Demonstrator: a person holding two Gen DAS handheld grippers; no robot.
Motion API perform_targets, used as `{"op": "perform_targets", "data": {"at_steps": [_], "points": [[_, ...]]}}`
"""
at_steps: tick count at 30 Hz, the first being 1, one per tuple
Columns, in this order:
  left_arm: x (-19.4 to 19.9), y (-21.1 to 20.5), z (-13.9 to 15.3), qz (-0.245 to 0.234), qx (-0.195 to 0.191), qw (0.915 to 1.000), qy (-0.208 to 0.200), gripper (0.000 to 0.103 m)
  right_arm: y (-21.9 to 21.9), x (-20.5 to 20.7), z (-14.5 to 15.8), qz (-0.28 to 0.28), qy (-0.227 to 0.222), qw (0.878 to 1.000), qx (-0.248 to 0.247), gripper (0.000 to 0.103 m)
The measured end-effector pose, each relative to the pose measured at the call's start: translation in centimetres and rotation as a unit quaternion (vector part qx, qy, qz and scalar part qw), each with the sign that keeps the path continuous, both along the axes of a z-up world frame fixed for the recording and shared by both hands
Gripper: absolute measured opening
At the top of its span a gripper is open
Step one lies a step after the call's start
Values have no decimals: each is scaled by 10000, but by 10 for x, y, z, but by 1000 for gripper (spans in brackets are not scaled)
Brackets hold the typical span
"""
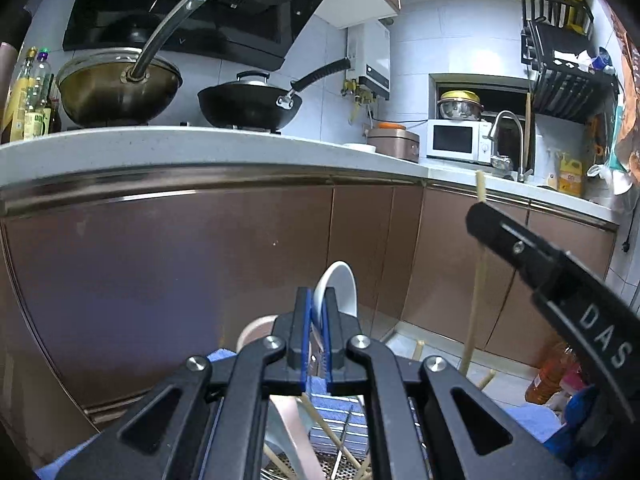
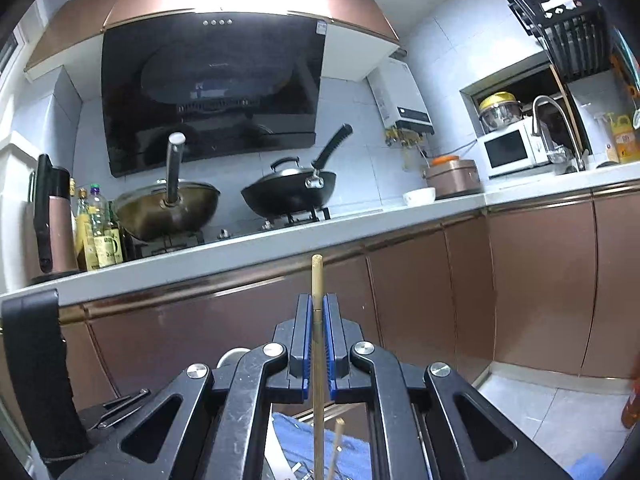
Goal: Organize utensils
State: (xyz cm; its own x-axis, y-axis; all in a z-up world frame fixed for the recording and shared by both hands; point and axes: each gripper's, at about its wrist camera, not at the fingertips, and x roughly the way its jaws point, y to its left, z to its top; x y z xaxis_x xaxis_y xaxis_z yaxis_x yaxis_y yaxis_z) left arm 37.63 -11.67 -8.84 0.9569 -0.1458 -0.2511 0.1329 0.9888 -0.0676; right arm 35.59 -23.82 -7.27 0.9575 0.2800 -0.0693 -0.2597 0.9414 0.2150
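Left gripper (image 1: 317,312): clenched on the white spoon (image 1: 338,288), bowl end standing upright above the blue pads. Spoon held in front of the brown cabinet doors (image 1: 168,264), below the surface (image 1: 200,140). Beneath the gripper: a metal rack (image 1: 340,432) holding loose chopsticks (image 1: 324,428), with a blue cloth (image 1: 220,356) alongside.

Right gripper (image 2: 317,320): clenched on a wooden chopstick (image 2: 317,276), held vertical, top end protruding above the pads, shaft running down between the linkage arms. Same gripper visible in the left wrist view at (image 1: 486,216), the chopstick (image 1: 480,188) passing through it, well apart from the spoon. A second chopstick (image 2: 338,440) leaning below, over blue cloth (image 2: 304,440).

Beyond, on the surface: a glass-lidded wok (image 2: 168,208), a black wok (image 2: 288,192), oil bottles (image 2: 96,232), a rice cooker (image 2: 452,176), a microwave (image 2: 508,152) and a faucet (image 2: 556,128). Range hood (image 2: 212,88) above the stove.
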Motion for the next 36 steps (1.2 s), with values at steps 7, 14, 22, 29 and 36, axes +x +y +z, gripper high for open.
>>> {"op": "perform_targets", "data": {"at_steps": [7, 14, 22, 29, 36], "points": [[-1, 0, -18, 24, -74, 10000, 9, 7, -3, -5, -20, 28, 201, 9997, -105, 6], [-13, 14, -15, -82, -415, 9991, -100, 33, -8, -21, -18, -73, 259, 9995, -186, 18], [-49, 40, 7, -58, -467, 9989, -77, 45, -15, -61, 8, -258, 273, 9990, -227, 25], [-101, 64, 18, -44, -138, 9997, 210, 54, -12, -116, 21, -524, 576, 9960, -428, 48], [-155, 79, 14, -168, 80, 9975, 676, 58, 5, -170, 8, -855, 1321, 9844, -788, 70]]}}
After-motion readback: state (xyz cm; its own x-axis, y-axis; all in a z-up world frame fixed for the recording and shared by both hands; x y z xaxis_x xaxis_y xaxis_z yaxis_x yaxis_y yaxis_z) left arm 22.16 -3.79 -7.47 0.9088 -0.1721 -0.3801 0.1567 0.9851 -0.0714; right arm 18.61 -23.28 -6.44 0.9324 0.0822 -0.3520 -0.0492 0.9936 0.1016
